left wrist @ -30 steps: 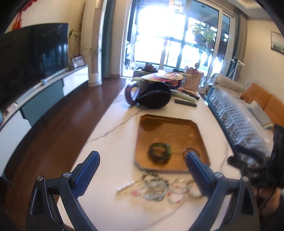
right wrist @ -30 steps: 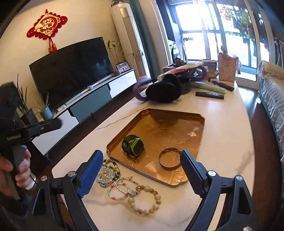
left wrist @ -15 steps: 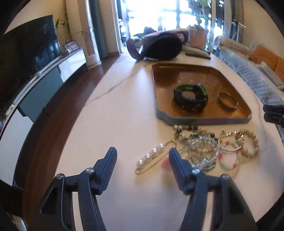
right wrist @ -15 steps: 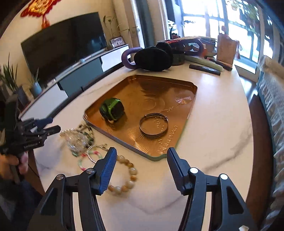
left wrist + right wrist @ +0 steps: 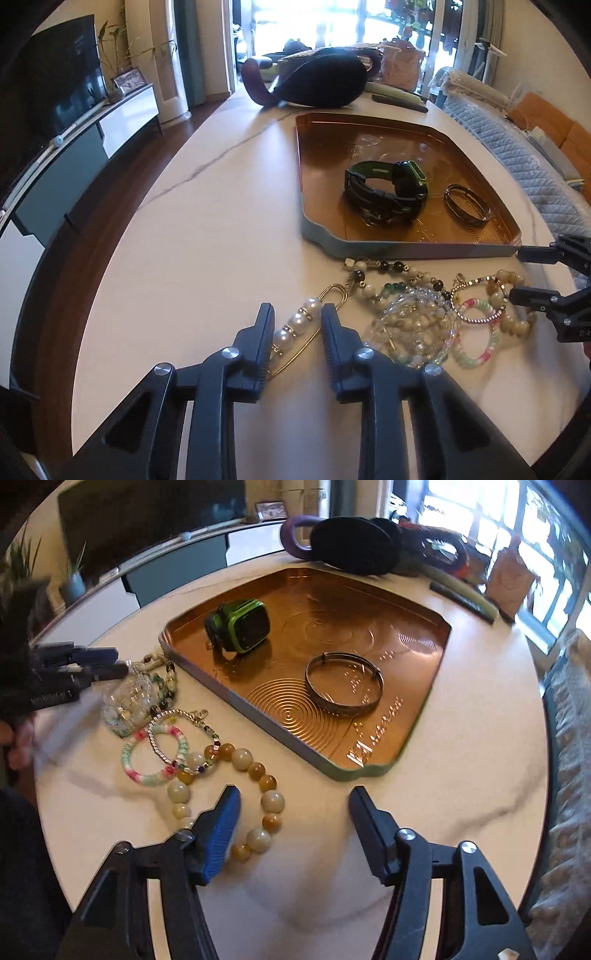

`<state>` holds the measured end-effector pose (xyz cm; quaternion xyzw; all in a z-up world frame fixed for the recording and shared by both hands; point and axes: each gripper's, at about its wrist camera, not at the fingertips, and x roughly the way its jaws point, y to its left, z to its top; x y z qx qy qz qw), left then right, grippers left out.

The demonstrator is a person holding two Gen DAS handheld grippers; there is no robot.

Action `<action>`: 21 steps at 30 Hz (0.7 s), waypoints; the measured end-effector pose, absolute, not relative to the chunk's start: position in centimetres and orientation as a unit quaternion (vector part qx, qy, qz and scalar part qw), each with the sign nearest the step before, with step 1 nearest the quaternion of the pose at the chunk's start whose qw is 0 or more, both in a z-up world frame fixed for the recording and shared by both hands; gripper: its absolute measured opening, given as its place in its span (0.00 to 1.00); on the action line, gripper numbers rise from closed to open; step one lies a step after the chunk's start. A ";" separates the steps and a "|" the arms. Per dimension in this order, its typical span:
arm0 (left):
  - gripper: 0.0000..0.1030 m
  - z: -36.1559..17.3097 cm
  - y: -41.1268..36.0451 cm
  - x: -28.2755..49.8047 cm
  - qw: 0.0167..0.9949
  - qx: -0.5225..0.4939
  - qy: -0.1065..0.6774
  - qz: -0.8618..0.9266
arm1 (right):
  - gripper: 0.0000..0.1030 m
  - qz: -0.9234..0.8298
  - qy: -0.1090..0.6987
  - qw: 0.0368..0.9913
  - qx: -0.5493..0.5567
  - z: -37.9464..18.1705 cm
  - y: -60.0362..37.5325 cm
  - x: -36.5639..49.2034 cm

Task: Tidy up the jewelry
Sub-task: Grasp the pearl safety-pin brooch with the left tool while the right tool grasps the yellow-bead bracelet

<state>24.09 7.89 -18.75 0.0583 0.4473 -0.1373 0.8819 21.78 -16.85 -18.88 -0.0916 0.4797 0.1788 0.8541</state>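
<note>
A gold tray (image 5: 406,246) (image 5: 369,771) on the white table holds a green-black watch (image 5: 388,188) (image 5: 242,626) and a metal bangle (image 5: 467,205) (image 5: 343,688). In front of it lies a heap of bracelets (image 5: 417,325) (image 5: 140,698), a pink-green bead bracelet (image 5: 155,757) and a big jade bead bracelet (image 5: 255,794). My left gripper (image 5: 297,321) straddles a pearl pin brooch (image 5: 295,330), jaws narrowed with a small gap still showing. My right gripper (image 5: 293,805) is open, its left finger on the jade bracelet's ring.
A black bag with a purple handle (image 5: 317,83) (image 5: 351,550), a remote (image 5: 399,102) and other clutter stand at the table's far end. A TV cabinet (image 5: 74,140) runs along the left, a sofa (image 5: 524,155) on the right.
My left gripper has moved forward and down over the pearl pin and its jaws have narrowed around it. My right gripper has dropped closer to the jade bracelet and the tray's near corner.
</note>
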 end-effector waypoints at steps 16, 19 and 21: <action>0.13 -18.4 7.3 22.6 0.880 0.059 0.461 -0.097 | 0.12 0.176 0.471 0.860 -0.090 -17.9 -16.9 20.9; 0.15 -18.5 8.1 22.8 0.880 0.048 0.463 -0.089 | 0.12 0.174 0.473 0.859 -0.092 -18.0 -16.8 20.9; 0.19 -18.6 8.6 22.9 0.882 0.044 0.462 -0.077 | 0.13 0.169 0.473 0.860 -0.094 -18.0 -16.7 21.0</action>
